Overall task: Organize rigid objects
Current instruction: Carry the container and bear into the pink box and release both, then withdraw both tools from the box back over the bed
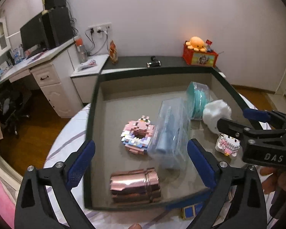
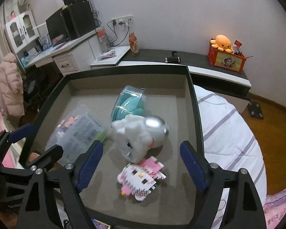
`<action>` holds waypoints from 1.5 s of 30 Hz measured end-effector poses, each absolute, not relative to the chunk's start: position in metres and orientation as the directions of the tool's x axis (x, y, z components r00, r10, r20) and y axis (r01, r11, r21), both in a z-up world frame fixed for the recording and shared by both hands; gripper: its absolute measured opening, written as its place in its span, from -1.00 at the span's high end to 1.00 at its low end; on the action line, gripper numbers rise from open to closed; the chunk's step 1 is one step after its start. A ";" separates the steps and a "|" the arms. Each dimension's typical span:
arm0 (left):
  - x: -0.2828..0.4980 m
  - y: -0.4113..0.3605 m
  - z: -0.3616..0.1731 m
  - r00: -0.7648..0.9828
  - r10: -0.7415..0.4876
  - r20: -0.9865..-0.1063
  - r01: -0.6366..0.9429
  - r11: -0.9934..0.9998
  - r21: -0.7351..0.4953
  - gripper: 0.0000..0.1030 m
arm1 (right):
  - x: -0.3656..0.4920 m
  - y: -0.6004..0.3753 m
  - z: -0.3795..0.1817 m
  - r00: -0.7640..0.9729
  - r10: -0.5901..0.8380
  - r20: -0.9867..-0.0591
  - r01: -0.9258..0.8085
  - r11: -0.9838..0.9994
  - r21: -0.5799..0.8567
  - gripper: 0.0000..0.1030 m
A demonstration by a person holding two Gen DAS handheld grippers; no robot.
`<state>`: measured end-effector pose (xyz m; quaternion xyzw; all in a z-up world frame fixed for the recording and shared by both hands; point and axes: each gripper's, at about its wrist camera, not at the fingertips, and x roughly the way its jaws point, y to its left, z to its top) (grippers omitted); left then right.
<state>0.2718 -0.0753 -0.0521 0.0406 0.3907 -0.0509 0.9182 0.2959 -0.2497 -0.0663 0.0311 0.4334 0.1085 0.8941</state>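
Both claws were wide open, empty: left claw over the rose-gold foil cylinder, right claw over the pink-white brick cat figure, all inside the dark-rimmed grey tray.

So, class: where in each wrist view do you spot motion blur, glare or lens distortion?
Left wrist view: the clear plastic case is smeared, and the rose-gold roll shows glare. Right wrist view: the white plush is blurred. Both: fisheye bends the tray rim.
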 end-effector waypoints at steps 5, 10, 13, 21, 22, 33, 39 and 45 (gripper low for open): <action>0.242 -0.059 -0.036 0.733 -0.061 -0.677 0.098 0.995 0.016 -0.99 | 0.272 -0.255 -0.051 0.650 0.210 -0.731 -0.134 0.978 0.162 -1.00; 0.207 -0.047 -0.019 0.767 -0.056 -0.639 0.071 0.997 -0.002 -0.99 | 0.236 -0.255 -0.029 0.705 0.199 -0.681 -0.114 0.979 0.168 -1.00; 0.185 -0.043 -0.007 0.787 -0.048 -0.615 0.059 0.998 -0.003 -0.99 | 0.212 -0.253 -0.015 0.738 0.194 -0.647 -0.111 0.980 0.167 -1.00; 0.129 -0.035 0.017 0.826 -0.036 -0.562 0.034 0.999 -0.014 -1.00 | 0.139 -0.254 0.010 0.793 0.233 -0.563 -0.138 0.969 0.206 -1.00; 0.121 -0.035 0.020 0.831 -0.032 -0.556 0.030 0.999 -0.013 -1.00 | 0.128 -0.252 0.012 0.798 0.235 -0.555 -0.141 0.968 0.207 -1.00; 0.051 -0.032 0.030 0.859 -0.023 -0.512 0.014 1.000 -0.023 -1.00 | 0.046 -0.255 0.017 0.842 0.220 -0.493 -0.125 0.968 0.217 -1.00; 0.017 -0.028 0.027 0.869 0.000 -0.494 -0.006 1.000 -0.009 -1.00 | 0.009 -0.248 0.019 0.866 0.180 -0.466 -0.104 0.977 0.185 -1.00; 0.002 -0.025 0.017 0.860 0.008 -0.510 -0.005 1.000 0.007 -1.00 | -0.019 -0.244 0.009 0.869 0.158 -0.468 -0.089 0.982 0.167 -1.00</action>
